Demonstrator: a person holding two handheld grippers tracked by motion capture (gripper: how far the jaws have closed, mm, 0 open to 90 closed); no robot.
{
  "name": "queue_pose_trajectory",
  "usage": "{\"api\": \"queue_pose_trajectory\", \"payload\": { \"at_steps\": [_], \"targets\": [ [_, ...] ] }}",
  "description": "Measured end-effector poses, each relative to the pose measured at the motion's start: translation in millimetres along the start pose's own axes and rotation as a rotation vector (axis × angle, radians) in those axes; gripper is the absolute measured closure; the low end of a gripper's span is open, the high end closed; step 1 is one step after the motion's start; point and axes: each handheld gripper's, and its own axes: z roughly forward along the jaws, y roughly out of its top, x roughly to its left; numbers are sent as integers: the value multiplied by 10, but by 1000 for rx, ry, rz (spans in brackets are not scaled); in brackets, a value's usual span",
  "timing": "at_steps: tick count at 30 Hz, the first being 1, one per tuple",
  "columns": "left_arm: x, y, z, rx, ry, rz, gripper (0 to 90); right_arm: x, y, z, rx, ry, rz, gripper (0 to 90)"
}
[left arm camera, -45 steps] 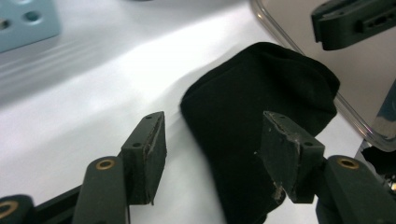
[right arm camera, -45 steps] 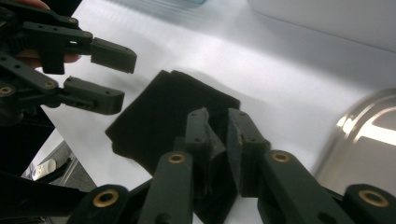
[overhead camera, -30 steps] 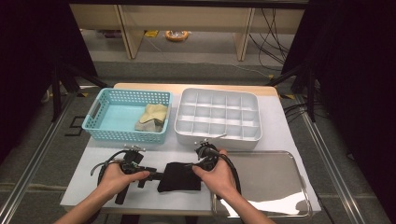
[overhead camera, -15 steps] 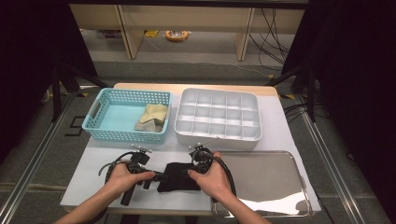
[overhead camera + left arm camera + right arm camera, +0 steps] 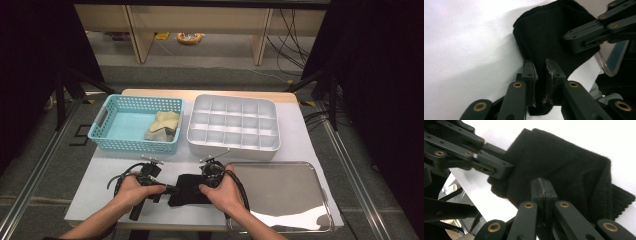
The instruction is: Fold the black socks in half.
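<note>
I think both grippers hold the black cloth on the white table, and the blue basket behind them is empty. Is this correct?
Not fully. The blue basket is not empty: the high view shows a beige cloth in it. The left gripper and right gripper do hold the black cloth.

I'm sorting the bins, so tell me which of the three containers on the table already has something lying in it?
The blue basket at the back left: a folded beige cloth lies in it. The white divided tray and the shiny metal tray hold nothing.
</note>
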Motion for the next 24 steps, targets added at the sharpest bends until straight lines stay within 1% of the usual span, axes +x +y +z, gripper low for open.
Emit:
{"api": "queue_pose_trajectory", "payload": {
  "at_steps": [1, 3, 4, 6, 7, 9, 10, 11, 12, 13, 14, 15, 16, 17, 18, 19, 20, 21, 22, 23, 24],
  "targets": [
    [-32, 1, 8, -29, -4, -28, 803, -4, -2, 7, 11, -7, 5, 900],
    [-37, 4, -5, -29, -10, -21, 813, -7, -6, 22, 3, 2, -3, 900],
    [-52, 14, -40, -21, -19, -6, 816, -13, -7, 30, 0, 2, -7, 900],
    [-92, 22, -54, -49, -41, -20, 821, -11, -7, 32, 7, 0, 11, 900],
    [-90, 35, -86, -22, -42, 10, 823, -8, -6, 33, 6, -3, 13, 900],
    [-124, 41, -97, -44, -68, 3, 824, -3, -5, 30, 9, -6, 26, 900],
    [-136, 54, -111, -38, -92, 2, 825, -14, -3, 39, 0, -1, 13, 900],
    [-152, 63, -120, -40, -98, 3, 826, -16, -2, 38, 4, 7, 13, 900],
    [-173, 68, -124, -49, -83, 4, 827, -12, -3, 46, -6, -4, 10, 900],
    [-182, 76, -130, -49, -85, 21, 827, -6, -2, 50, -5, 0, 15, 900],
    [-190, 90, -136, -45, -103, 16, 828, -7, -2, 53, -2, -1, 13, 900],
    [-212, 97, -144, -50, -83, 20, 829, -10, 1, 59, -5, -2, 0, 900],
    [-223, 102, -140, -62, -86, 13, 829, 17, 5, 60, -4, 6, 28, 900],
    [-229, 113, -155, -61, -85, 15, 829, 21, 7, 61, -2, 3, 27, 900],
    [-234, 125, -161, -73, -94, 13, 829, 18, 13, 74, 0, 2, 15, 900],
    [-242, 136, -172, -81, -86, 12, 829, 31, 13, 78, -1, 11, 18, 900],
    [-241, 145, -183, -86, -92, 12, 830, 52, 12, 83, -3, 4, 27, 900],
    [-250, 155, -195, -91, -87, 5, 829, 43, 20, 101, -1, 2, 19, 900],
    [-250, 159, -199, -96, -83, 11, 829, 47, 14, 110, -21, 15, 23, 900],
    [-246, 166, -205, -96, -80, 19, 829, 47, 19, 123, -23, 22, 13, 900],
    [-236, 167, -211, -87, -77, 31, 828, 67, 20, 124, -20, 26, 16, 900]
  ]
}}
